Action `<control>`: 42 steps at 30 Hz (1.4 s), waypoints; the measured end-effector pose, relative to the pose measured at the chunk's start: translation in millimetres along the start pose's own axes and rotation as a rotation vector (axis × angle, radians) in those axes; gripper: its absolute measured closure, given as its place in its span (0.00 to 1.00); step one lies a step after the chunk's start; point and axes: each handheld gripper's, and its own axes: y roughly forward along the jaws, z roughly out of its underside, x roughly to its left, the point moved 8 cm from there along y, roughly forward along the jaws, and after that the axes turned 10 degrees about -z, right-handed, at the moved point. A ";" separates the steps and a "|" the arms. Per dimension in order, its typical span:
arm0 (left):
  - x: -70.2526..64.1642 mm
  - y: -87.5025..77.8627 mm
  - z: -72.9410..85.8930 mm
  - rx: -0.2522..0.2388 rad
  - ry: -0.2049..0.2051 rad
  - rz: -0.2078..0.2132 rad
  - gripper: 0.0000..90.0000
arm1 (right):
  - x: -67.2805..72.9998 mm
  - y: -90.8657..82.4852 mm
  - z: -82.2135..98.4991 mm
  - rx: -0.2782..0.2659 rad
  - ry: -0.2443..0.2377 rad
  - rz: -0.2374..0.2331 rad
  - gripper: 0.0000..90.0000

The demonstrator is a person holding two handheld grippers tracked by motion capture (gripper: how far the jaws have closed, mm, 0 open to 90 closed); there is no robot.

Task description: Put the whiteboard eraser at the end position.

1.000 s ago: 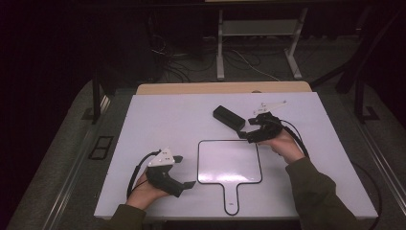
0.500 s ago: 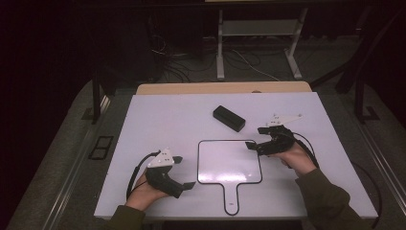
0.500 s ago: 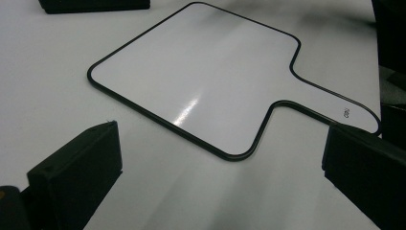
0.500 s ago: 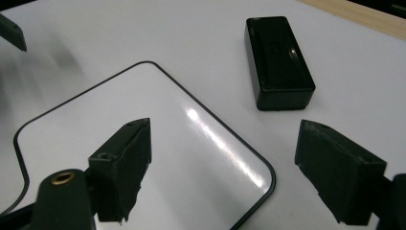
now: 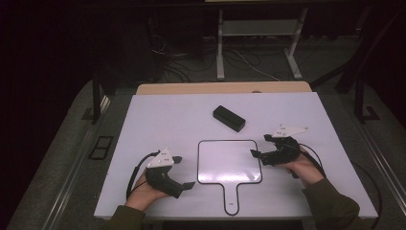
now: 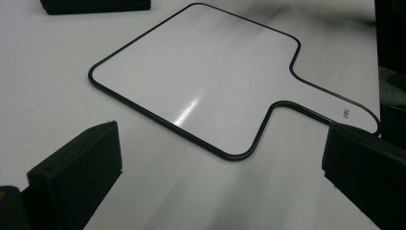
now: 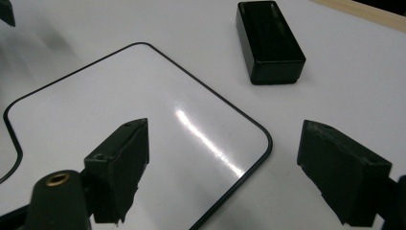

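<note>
white counter | flat white black-rimmed paddle board mid-frame | my right gripper spread at its corner, having just opened, empty | left gripper spread, parked

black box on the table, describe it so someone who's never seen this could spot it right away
Start at the white table top and find the flat white paddle-shaped board with a thin black rim near its front middle. Just beyond that board's far edge, lying at a slant and apart from it, is the small matte black rectangular box. It is the solid dark block there, raised and thick, unlike the flat glossy board.
</note>
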 end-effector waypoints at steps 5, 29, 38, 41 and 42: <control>-0.2 -0.2 -0.2 -0.001 0.001 0.001 0.00 | 3.8 -2.8 8.4 0.001 -0.003 -0.003 0.17; 0.7 -1.8 0.0 0.002 0.005 -0.004 0.00 | 14.6 -34.5 51.4 -0.030 0.025 0.004 0.17; -0.1 -0.9 0.5 0.005 0.003 -0.004 0.00 | 19.7 -43.4 64.7 -0.026 0.011 0.016 0.17; -0.5 -1.2 0.5 0.006 0.004 -0.005 0.00 | 18.6 -47.4 67.0 -0.033 0.014 0.023 0.17; -0.5 -1.3 0.4 0.006 0.005 -0.005 0.00 | 17.9 -48.7 67.8 -0.037 0.018 0.028 0.17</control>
